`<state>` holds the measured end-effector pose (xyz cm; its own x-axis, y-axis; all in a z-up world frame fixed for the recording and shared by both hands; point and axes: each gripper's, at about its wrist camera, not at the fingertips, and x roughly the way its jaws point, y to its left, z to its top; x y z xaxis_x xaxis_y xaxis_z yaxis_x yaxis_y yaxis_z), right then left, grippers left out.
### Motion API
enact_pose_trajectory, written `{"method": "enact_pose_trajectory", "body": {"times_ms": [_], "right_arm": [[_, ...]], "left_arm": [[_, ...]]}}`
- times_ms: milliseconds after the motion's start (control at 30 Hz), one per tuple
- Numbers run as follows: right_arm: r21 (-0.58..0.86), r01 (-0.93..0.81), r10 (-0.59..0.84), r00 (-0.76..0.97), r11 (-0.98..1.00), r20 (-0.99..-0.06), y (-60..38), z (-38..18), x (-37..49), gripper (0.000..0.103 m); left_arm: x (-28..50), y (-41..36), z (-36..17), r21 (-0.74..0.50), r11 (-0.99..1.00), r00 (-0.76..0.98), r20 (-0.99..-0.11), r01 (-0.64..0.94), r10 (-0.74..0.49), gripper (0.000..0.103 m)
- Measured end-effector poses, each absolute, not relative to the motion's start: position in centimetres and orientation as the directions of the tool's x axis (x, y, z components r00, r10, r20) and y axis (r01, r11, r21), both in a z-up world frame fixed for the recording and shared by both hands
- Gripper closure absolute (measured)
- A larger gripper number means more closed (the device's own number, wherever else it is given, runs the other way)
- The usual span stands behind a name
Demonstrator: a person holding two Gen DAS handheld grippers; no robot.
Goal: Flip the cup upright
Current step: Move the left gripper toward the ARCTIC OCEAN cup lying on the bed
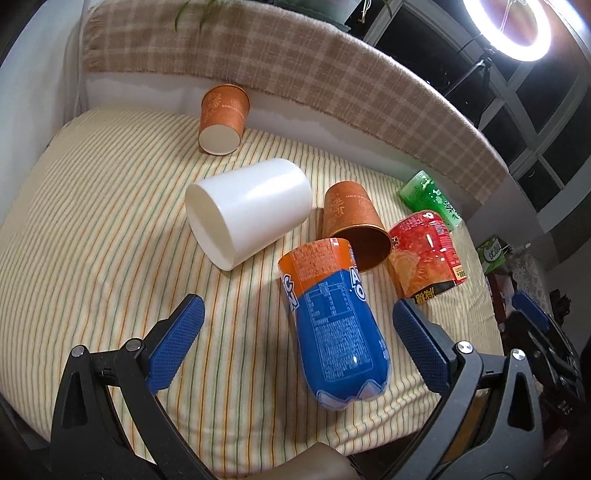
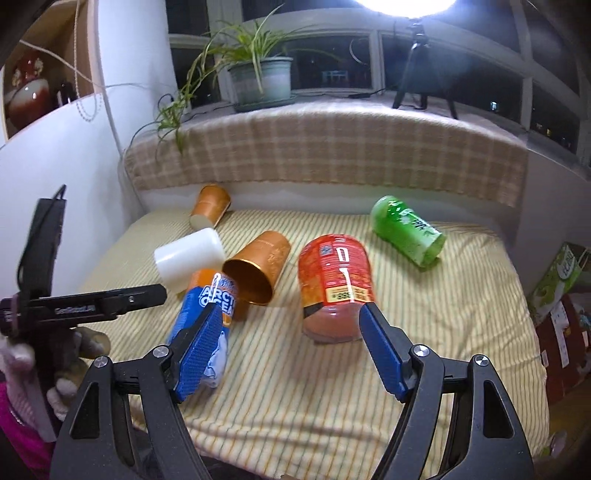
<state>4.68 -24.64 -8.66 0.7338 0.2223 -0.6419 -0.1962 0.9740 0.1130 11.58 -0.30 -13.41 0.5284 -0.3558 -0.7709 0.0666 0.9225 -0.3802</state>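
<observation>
Several cups lie on their sides on a striped cloth (image 1: 92, 240). A white cup (image 1: 251, 210) (image 2: 188, 254) lies in the middle. One orange cup (image 1: 351, 225) (image 2: 258, 269) lies with its mouth towards me, another (image 1: 221, 118) (image 2: 208, 205) lies at the back by the wall. A red cup (image 1: 424, 254) (image 2: 334, 284), a green cup (image 1: 430, 197) (image 2: 406, 230) and a blue-and-orange cup (image 1: 332, 321) (image 2: 207, 317) also lie tipped over. My left gripper (image 1: 299, 314) is open above the blue-and-orange cup. My right gripper (image 2: 288, 325) is open just before the red cup.
A plaid blanket (image 2: 325, 147) covers the ledge behind. A potted plant (image 2: 262, 77) and a tripod (image 2: 421, 70) with a ring light (image 1: 517, 29) stand on the sill. Boxes (image 2: 557, 280) sit off the right edge of the cloth.
</observation>
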Motion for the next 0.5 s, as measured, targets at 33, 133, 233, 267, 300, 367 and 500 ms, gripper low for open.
{"method": "enact_pose_trajectory", "body": {"times_ms": [33, 133, 233, 267, 300, 367, 500], "right_arm": [[0.114, -0.189, 0.218, 0.737, 0.975, -0.640, -24.8, -8.7, 4.6, 0.027], [0.117, -0.178, 0.212, 0.741, 0.977, -0.637, -25.2, -8.9, 4.3, 0.027], [0.128, -0.173, 0.214, 0.737, 0.977, -0.641, -25.5, -9.3, 4.2, 0.027], [0.131, -0.169, 0.213, 0.736, 0.977, -0.642, -25.6, -9.4, 4.1, 0.027], [0.131, -0.163, 0.209, 0.736, 0.978, -0.644, -25.8, -9.5, 4.1, 0.027], [0.132, -0.156, 0.204, 0.736, 0.979, -0.645, -26.1, -9.7, 4.0, 0.027], [0.144, -0.140, 0.200, 0.732, 0.980, -0.651, -26.8, -10.1, 3.9, 0.027]], "left_arm": [[11.8, -0.4, -13.5, -0.387, 0.920, 0.522, -0.772, 0.065, -0.362, 0.000], [12.5, -0.5, -14.0, -0.420, 0.905, 0.494, -0.775, 0.061, -0.393, 0.000], [13.1, -0.7, -14.7, -0.450, 0.892, 0.467, -0.779, 0.048, -0.418, 0.000], [13.3, -0.7, -14.9, -0.460, 0.887, 0.457, -0.781, 0.040, -0.425, 0.000], [13.4, -0.7, -15.1, -0.469, 0.883, 0.450, -0.782, 0.032, -0.432, 0.000], [13.6, -0.8, -15.5, -0.479, 0.878, 0.441, -0.783, 0.023, -0.439, 0.000], [14.0, -1.2, -16.0, -0.484, 0.875, 0.426, -0.788, 0.019, -0.445, 0.000]]}}
